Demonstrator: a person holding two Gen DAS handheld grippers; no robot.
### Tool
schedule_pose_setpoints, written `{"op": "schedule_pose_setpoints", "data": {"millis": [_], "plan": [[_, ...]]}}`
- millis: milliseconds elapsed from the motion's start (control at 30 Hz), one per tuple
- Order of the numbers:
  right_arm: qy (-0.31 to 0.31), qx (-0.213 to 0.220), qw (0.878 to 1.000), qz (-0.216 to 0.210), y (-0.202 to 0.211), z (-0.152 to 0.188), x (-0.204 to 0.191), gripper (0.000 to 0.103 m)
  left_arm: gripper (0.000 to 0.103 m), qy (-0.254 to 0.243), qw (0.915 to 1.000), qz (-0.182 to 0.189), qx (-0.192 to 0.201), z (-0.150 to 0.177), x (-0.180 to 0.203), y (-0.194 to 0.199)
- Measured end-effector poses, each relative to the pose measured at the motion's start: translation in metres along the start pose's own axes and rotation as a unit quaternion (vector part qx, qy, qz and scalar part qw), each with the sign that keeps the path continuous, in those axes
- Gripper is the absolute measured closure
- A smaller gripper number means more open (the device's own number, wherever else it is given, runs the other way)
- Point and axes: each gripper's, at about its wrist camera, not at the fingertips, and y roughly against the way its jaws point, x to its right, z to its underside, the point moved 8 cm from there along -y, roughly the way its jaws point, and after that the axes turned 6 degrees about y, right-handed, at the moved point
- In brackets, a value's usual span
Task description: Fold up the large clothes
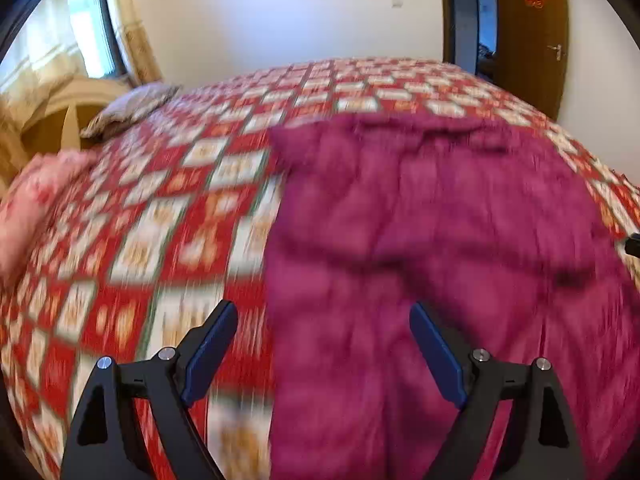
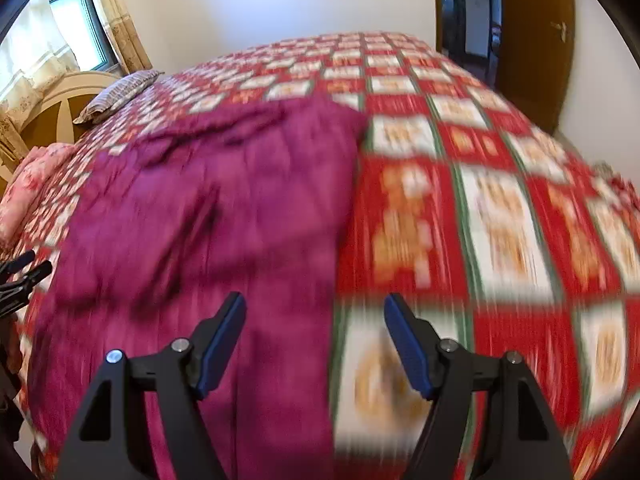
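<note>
A large magenta garment lies spread on the bed's red and white checked cover, blurred by motion. My left gripper hovers open above the garment's left edge, nothing between its blue pads. In the right wrist view the same magenta garment covers the left half of the checked cover. My right gripper stands open over the garment's right edge, holding nothing. The left gripper's black fingers show at that view's left border. A dark tip of the right gripper shows at the left view's right border.
A pink floral pillow and a grey striped pillow lie at the bed's left by a cream headboard. A curtained window is at far left. A brown wooden door stands open behind the bed's far right corner.
</note>
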Motion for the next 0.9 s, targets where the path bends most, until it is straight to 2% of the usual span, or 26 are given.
{"op": "schedule_pose_setpoints", "data": {"millis": [33, 200, 300, 400, 500, 600, 667, 733, 900], "plan": [[-0.003, -0.001, 1.000, 0.000, 0.006, 0.012, 0.000, 0.029, 0.015, 0.005, 1.0000, -0.005, -0.003, 0.017, -0.008, 0.007], [-0.019, 0.006, 1.000, 0.013, 0.035, 0.068, 0.000, 0.029, 0.015, 0.026, 0.9996, -0.012, -0.007, 0.064, -0.035, 0.032], [-0.018, 0.012, 1.000, 0.019, 0.049, 0.088, -0.001, 0.024, 0.015, 0.028, 0.9994, -0.011, -0.017, 0.093, -0.046, 0.045], [-0.022, 0.012, 0.999, 0.024, 0.056, 0.103, -0.002, 0.024, 0.015, 0.037, 0.9991, -0.010, -0.019, 0.111, -0.052, 0.056], [-0.024, 0.007, 1.000, 0.013, 0.065, 0.123, -0.007, 0.024, 0.015, 0.046, 0.9983, 0.013, -0.035, 0.122, -0.047, 0.066], [-0.012, 0.008, 1.000, 0.009, 0.080, 0.138, -0.013, 0.024, 0.015, 0.028, 0.9995, 0.006, -0.010, 0.125, -0.046, 0.092], [-0.011, 0.013, 1.000, 0.011, 0.090, 0.145, -0.012, 0.024, 0.015, 0.029, 0.9994, 0.017, -0.005, 0.128, -0.044, 0.102], [-0.021, 0.019, 0.999, 0.015, 0.090, 0.145, -0.007, 0.023, 0.015, 0.037, 0.9989, 0.021, -0.020, 0.135, -0.043, 0.096], [-0.027, 0.012, 1.000, -0.008, 0.071, 0.145, -0.016, 0.024, 0.015, 0.048, 0.9960, 0.041, -0.063, 0.155, -0.036, 0.070]]}}
